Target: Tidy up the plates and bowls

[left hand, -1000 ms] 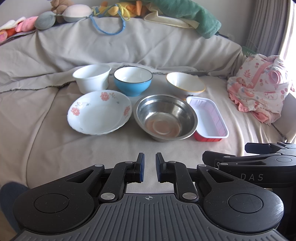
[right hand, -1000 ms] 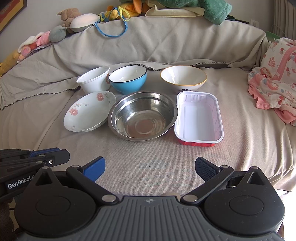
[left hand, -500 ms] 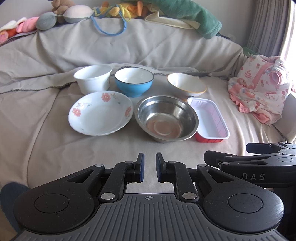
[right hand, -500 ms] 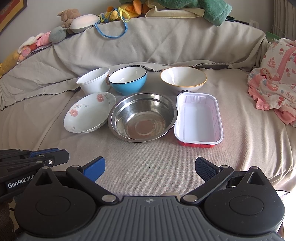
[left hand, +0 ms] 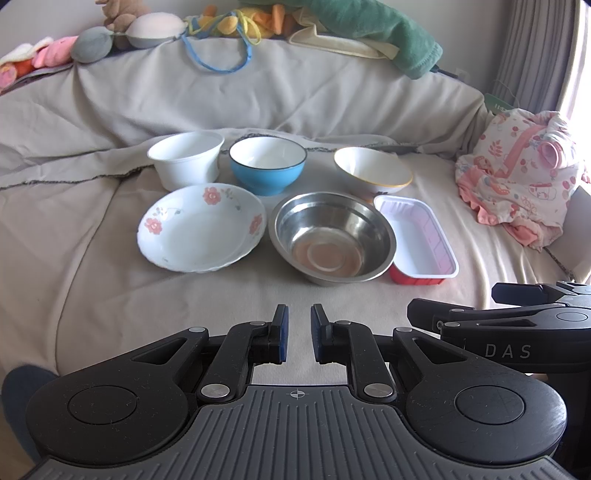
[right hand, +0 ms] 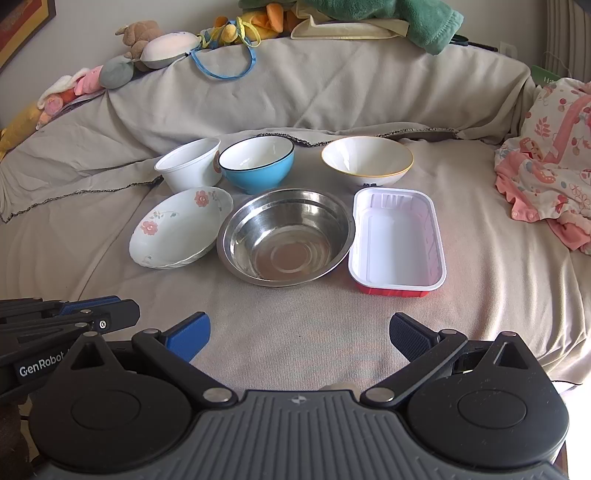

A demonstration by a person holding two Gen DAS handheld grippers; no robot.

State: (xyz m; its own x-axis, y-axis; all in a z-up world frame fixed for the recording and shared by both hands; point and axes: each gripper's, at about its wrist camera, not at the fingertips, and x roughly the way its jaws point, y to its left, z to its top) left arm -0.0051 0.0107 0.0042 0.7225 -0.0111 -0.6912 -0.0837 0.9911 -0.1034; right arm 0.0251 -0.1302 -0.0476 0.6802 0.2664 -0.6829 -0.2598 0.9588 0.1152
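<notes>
Six dishes lie in two rows on a beige covered sofa seat. At the back stand a white plastic bowl [left hand: 186, 158], a blue bowl [left hand: 267, 166] and a white bowl with a yellow rim [left hand: 373, 173]. In front lie a flowered plate [left hand: 201, 227], a steel bowl [left hand: 332, 236] and a white tray with red sides [left hand: 417, 238]. My left gripper [left hand: 297, 325] hovers near the seat's front, its jaws nearly together and holding nothing. My right gripper [right hand: 299, 328] stands open and holds nothing, short of the steel bowl [right hand: 286, 240] and the tray [right hand: 397, 240].
Pink flowered clothing [left hand: 517, 177] is heaped at the right end of the seat. Stuffed toys [right hand: 159, 44] and a green towel [left hand: 388, 33] lie along the sofa back. Bare cover stretches to the left of the plate and in front of the dishes.
The picture has shifted very slightly in the left wrist view. No dish has moved, and both grippers keep their jaws as they were.
</notes>
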